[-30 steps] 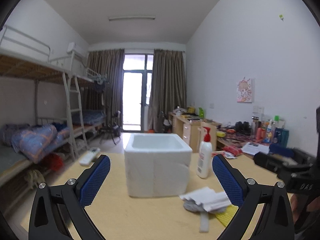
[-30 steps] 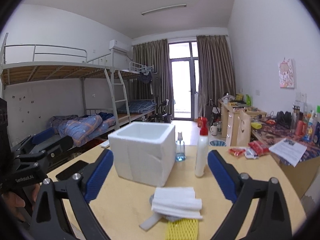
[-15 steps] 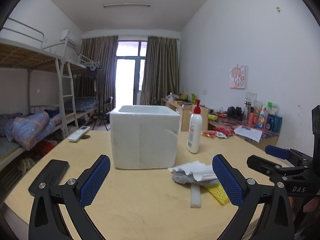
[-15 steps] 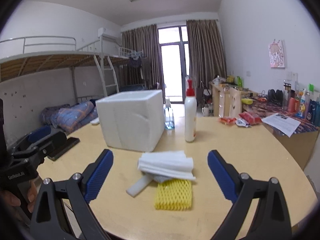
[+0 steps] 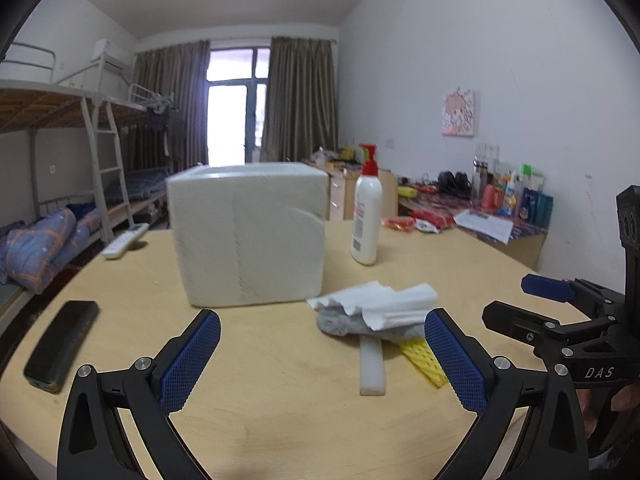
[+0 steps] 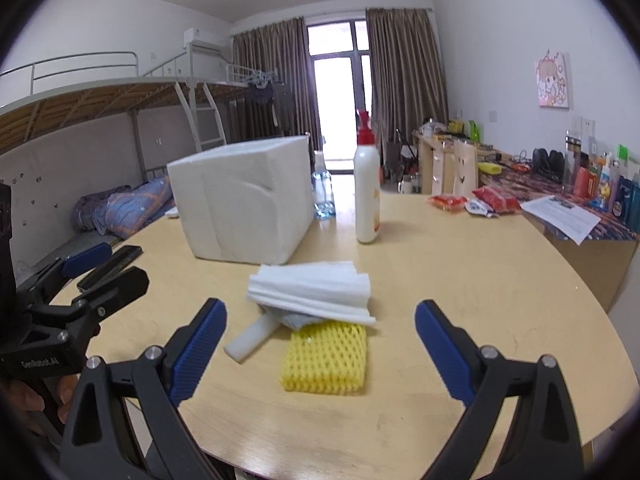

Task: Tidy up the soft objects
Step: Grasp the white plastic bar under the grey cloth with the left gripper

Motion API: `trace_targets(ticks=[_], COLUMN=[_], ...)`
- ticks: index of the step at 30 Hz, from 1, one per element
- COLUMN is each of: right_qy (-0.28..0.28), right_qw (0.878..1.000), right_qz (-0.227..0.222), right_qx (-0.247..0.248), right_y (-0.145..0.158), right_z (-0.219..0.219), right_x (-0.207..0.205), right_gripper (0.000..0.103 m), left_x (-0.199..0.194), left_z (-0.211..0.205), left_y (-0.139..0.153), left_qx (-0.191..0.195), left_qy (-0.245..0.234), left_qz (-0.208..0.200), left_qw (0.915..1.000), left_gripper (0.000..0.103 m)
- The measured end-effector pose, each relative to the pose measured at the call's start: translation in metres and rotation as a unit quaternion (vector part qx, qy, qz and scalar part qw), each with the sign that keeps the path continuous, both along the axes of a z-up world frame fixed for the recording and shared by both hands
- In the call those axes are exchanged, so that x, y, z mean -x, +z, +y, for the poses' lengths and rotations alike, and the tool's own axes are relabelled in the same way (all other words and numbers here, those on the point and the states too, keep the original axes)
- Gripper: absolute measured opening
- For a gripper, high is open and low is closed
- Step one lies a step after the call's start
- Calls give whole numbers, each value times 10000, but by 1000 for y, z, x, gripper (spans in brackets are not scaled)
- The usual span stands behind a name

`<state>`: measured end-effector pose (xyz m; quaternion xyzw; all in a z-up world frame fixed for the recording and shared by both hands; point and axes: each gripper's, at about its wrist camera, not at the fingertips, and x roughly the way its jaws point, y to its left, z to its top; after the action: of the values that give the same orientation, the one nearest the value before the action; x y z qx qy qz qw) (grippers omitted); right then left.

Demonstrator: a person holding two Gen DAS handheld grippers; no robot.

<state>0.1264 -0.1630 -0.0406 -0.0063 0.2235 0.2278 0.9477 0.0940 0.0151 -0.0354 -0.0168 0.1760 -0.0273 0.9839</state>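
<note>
right wrist view: a round wood table [image 6: 460, 280] in a bunk-bed room.
both grippers [image 6: 320, 332] [image 5: 322, 344] gape wide, holding nothing; white sheets [image 6: 312, 290] half hide a grey cloth [image 5: 340, 326] and yellow foam net [image 6: 326, 360], near the white box [image 6: 244, 200].

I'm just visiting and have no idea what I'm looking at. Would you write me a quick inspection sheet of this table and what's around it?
Surface: round wooden table, mostly bare at the near edge.
Job's things: white foam box standing behind a pile: folded white foam sheets on top of a grey cloth, over a yellow foam net and a white foam strip.
Clutter: white pump bottle, clear spray bottle, black phone, white remote, red snack packets.
Grippers: left claw open, empty; right claw open, empty, facing the pile.
Cables: nothing seen.
Surroundings: bunk beds, curtained balcony door, cluttered desks along the wall.
</note>
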Motion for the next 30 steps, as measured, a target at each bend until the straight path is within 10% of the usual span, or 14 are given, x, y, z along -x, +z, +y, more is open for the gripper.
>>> trace_targets(ticks=[11, 30], right_qy=[65, 122], right_qw=[9990, 9950], right_qz=[413, 964], right_qx=[150, 250], right_y=[-17, -38], right_z=[-5, -1], right_x=[-11, -32], right_gripper=[97, 90], left_x=[-29, -67], left_z=[-16, -30], left_y=[-30, -61], left_qx=[26, -172], left_qy=[-440, -745], left_qz=[691, 1697], left_qw=[9966, 9825], left_gripper=[99, 58])
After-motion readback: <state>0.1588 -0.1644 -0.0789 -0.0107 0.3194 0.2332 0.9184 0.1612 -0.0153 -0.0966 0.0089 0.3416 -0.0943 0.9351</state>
